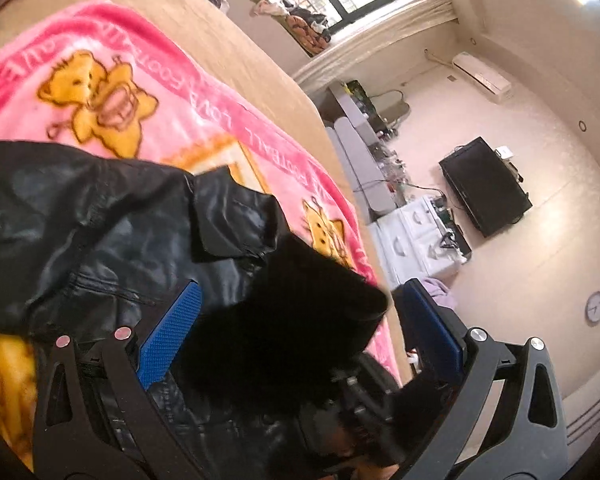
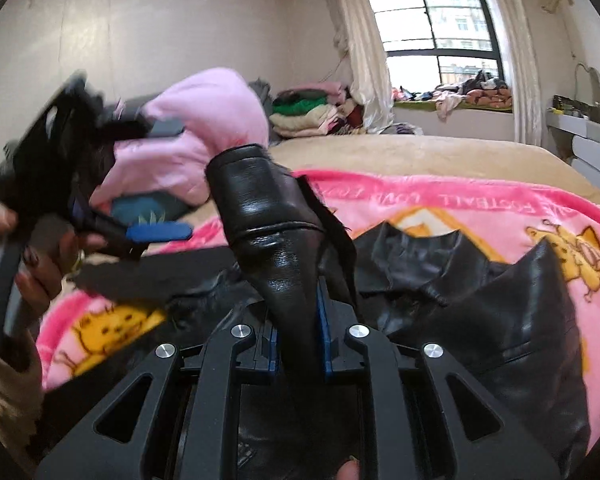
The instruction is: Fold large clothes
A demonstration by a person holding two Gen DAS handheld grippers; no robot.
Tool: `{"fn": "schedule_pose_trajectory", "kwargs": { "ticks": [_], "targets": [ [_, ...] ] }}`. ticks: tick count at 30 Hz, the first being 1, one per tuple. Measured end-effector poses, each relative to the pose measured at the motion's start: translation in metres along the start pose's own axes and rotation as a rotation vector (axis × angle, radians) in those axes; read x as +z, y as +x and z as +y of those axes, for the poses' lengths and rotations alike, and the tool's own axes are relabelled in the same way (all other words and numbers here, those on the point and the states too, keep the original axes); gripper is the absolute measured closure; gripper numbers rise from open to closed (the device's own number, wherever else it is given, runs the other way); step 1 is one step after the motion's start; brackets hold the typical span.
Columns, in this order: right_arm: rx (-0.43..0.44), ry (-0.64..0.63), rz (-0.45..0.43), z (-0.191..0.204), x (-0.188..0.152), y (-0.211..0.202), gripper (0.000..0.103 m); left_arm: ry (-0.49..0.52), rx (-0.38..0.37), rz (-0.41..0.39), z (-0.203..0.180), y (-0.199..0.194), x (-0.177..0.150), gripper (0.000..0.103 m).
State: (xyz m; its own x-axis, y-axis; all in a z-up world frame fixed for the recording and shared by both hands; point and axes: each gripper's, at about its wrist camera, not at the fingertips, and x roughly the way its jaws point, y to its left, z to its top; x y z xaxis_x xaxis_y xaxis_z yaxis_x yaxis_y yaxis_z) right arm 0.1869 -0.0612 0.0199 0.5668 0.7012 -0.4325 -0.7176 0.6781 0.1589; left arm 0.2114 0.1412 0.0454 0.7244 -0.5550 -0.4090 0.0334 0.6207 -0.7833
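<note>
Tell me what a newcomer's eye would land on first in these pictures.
First, the black leather jacket sprawled across the bright pink cartoon blanket on the bed. Next, the right gripper, shut on a jacket sleeve that stands up at centre. In the left wrist view, the left gripper is open, its blue fingers straddling a dark fold of jacket.

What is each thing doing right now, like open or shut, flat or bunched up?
right gripper: shut on the jacket's sleeve.
left gripper: open, a dark blurred part of the jacket between its fingers.
black leather jacket: crumpled, not folded yet, sleeve lifted.
pink bear blanket: spread flat on the bed.
curtains: pulled open.
</note>
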Motion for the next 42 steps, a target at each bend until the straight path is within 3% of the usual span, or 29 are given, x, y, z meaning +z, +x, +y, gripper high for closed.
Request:
{"fn": "schedule_pose_trajectory", "kwargs": {
  "ticks": [3,4,5,6,8,11,12,16,20,27,30,32,35,39,42],
  "targets": [
    [0.002,-0.062,0.065,0.006,-0.007,0.014,0.074,-0.010,-0.005,0.034,0.002,0.007,-0.003,0.009],
    [0.005,-0.076,0.099,0.007,-0.007,0.017,0.063,-0.015,-0.017,0.050,0.003,0.009,-0.004,0.009],
    [0.009,-0.090,0.139,0.011,-0.010,0.022,0.046,-0.015,-0.021,0.066,0.005,0.011,-0.004,0.009],
    [0.023,-0.105,0.187,0.015,-0.013,0.026,0.037,-0.012,-0.013,0.093,0.008,0.015,-0.005,0.009],
    [0.064,-0.132,0.252,0.019,-0.018,0.031,0.018,-0.012,0.076,0.124,0.017,0.021,-0.009,0.009],
    [0.142,-0.133,0.353,0.017,-0.020,0.030,0.005,0.008,0.183,0.162,0.029,0.028,-0.015,0.009],
    [0.177,-0.103,0.378,0.013,-0.019,0.026,0.004,0.009,0.204,0.165,0.033,0.030,-0.016,0.009],
    [0.295,0.067,0.318,-0.016,-0.008,0.001,0.004,-0.029,0.259,0.213,0.054,0.040,-0.025,0.009],
    [0.193,0.142,0.220,-0.051,0.004,-0.025,0.005,-0.060,0.313,0.287,0.073,0.054,-0.038,0.009],
    [0.023,0.226,0.122,-0.098,0.007,-0.057,0.005,0.076,0.375,0.291,0.061,0.065,-0.054,0.010],
    [-0.012,0.234,0.097,-0.109,0.007,-0.064,0.005,0.148,0.407,0.291,0.048,0.070,-0.062,0.035],
    [-0.029,0.244,0.081,-0.117,0.007,-0.069,0.005,0.228,0.449,0.286,0.037,0.073,-0.069,0.044],
    [-0.047,0.281,0.055,-0.131,0.007,-0.079,0.005,0.342,0.488,0.247,0.018,0.071,-0.075,0.071],
    [-0.093,0.331,0.012,-0.150,0.008,-0.095,0.005,0.404,0.455,0.153,-0.009,0.053,-0.065,0.082],
    [-0.119,0.376,-0.019,-0.163,0.007,-0.104,0.005,0.436,0.398,0.028,-0.039,0.030,-0.046,0.084]
  ]
}}
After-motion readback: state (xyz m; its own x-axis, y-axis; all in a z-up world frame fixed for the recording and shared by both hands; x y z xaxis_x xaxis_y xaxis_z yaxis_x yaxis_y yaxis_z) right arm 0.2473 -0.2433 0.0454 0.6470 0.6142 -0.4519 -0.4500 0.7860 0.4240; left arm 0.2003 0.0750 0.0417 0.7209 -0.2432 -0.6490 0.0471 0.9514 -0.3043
